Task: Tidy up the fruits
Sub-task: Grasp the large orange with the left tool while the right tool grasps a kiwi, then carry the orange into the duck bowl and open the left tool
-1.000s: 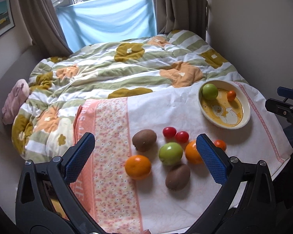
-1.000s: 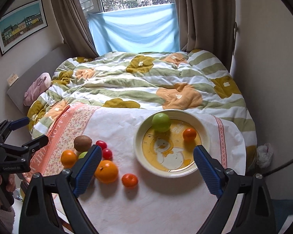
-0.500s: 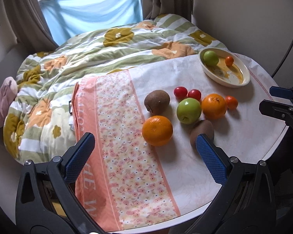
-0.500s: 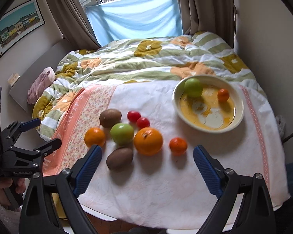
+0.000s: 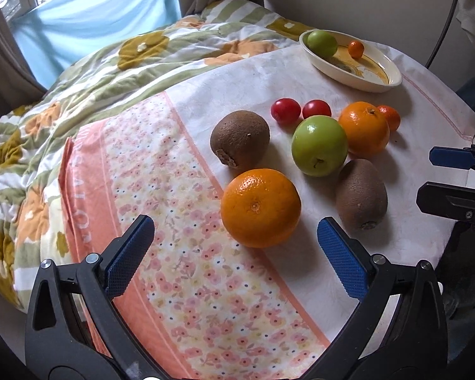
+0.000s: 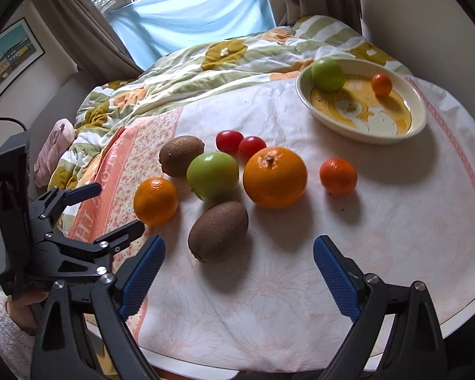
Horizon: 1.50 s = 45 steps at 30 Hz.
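1. The round orange fruit (image 5: 260,208) sits on the flowery pink and white cloth (image 5: 205,285), just ahead of the left claw (image 5: 236,247), a bit toward its right finger.
2. The left claw is wide open and holds nothing.
3. A fuzzy brown kiwi (image 6: 218,231) lies just ahead of the right claw (image 6: 239,261), toward its left finger.
4. The right claw is wide open too, with nothing in it.
5. Far ahead of both claws, the cream and yellow dish (image 6: 418,126) holds a green apple (image 6: 327,74) and a tiny orange (image 6: 382,85).

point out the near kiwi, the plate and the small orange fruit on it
near kiwi (image 6: 218,231), right wrist view, middle of its skin
plate (image 6: 416,126), right wrist view, front rim
small orange fruit (image 6: 382,84), right wrist view, its centre
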### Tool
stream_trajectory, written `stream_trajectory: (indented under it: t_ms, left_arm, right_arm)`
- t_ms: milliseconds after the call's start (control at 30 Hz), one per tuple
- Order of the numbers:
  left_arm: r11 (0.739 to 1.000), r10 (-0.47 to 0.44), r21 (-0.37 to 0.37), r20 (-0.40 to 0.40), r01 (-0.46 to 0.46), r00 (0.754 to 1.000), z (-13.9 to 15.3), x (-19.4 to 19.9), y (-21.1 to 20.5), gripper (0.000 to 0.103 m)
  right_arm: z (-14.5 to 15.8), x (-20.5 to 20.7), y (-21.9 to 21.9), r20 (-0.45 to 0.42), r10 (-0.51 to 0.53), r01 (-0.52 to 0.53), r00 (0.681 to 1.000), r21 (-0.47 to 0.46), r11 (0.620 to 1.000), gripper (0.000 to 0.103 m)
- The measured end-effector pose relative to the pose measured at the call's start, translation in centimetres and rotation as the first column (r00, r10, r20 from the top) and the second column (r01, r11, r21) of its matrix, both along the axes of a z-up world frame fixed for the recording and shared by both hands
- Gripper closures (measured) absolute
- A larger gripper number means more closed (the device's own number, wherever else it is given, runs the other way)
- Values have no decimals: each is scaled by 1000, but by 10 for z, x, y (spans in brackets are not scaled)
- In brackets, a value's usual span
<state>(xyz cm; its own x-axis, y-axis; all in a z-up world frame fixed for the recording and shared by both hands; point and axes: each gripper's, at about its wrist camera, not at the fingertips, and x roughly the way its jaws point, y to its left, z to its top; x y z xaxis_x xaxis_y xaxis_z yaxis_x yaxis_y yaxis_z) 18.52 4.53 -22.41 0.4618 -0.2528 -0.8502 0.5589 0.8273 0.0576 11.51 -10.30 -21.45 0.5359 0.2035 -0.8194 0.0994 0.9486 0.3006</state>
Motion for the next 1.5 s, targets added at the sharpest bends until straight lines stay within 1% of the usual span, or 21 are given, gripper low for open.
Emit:
stream_trajectory:
  t_ms: [33, 100, 167, 267, 400, 433, 467, 500, 600, 767, 1100, 1267, 1500]
  left_arm:
    - [1000, -10, -2, -5, 10, 1000, -3, 4, 0, 1]
    - [1000, -28, -2, -25, 28, 999, -9, 10, -4, 9]
    - [999, -39, -3, -48, 39, 998, -14, 15, -7, 14]
    - [998, -56, 0, -67, 56, 996, -21, 16, -11, 17]
    - [997, -73, -15, -97, 72, 993, -26, 18, -13, 31]
    - [997, -76, -24, -105, 74, 992, -27, 19, -13, 33]
    - [996, -80, -34, -114, 77, 990, -28, 19, -14, 40]
    - [996, -87, -38, -120, 83, 989, -29, 18, -15, 43]
    - [995, -98, -8, -97, 98, 990, -28, 14, -20, 43]
    - [997, -78, -22, -109, 76, 991, -28, 14, -13, 43]
    - [1000, -27, -14, -100, 26, 995, -27, 3, 5, 43]
    - [1000, 2, -11, -96, -3, 995, -27, -3, 13, 44]
    - [999, 43, -17, -97, -45, 994, -26, -8, 22, 44]
  right_arm:
    - [-3, 1, 1, -3, -10, 10, 1000, 7, 1000, 9]
    - [-6, 3, 3, -10, -24, 24, 1000, 10, 1000, 9]
    - [-11, 5, 4, -23, -36, 36, 999, 12, 999, 9]
    - [-15, 9, 3, -35, -46, 46, 998, 21, 999, 9]
    - [-18, 14, 5, -44, -48, 49, 998, 27, 998, 9]
    - [-19, 15, 5, -46, -47, 49, 998, 29, 998, 9]
    - [-20, 16, 6, -49, -47, 49, 998, 34, 998, 9]
    - [-21, 17, 6, -51, -47, 49, 998, 38, 998, 9]
    - [-23, 19, 8, -56, -44, 47, 997, 45, 998, 9]
    - [-25, 22, 13, -54, -31, 33, 998, 45, 998, 9]
    - [-33, 34, 21, -54, -7, 8, 999, 12, 1000, 10]
    - [-40, 37, 25, -68, 11, -13, 998, -29, 1000, 20]
    - [-45, 40, 34, -73, 42, -48, 996, -79, 996, 26]
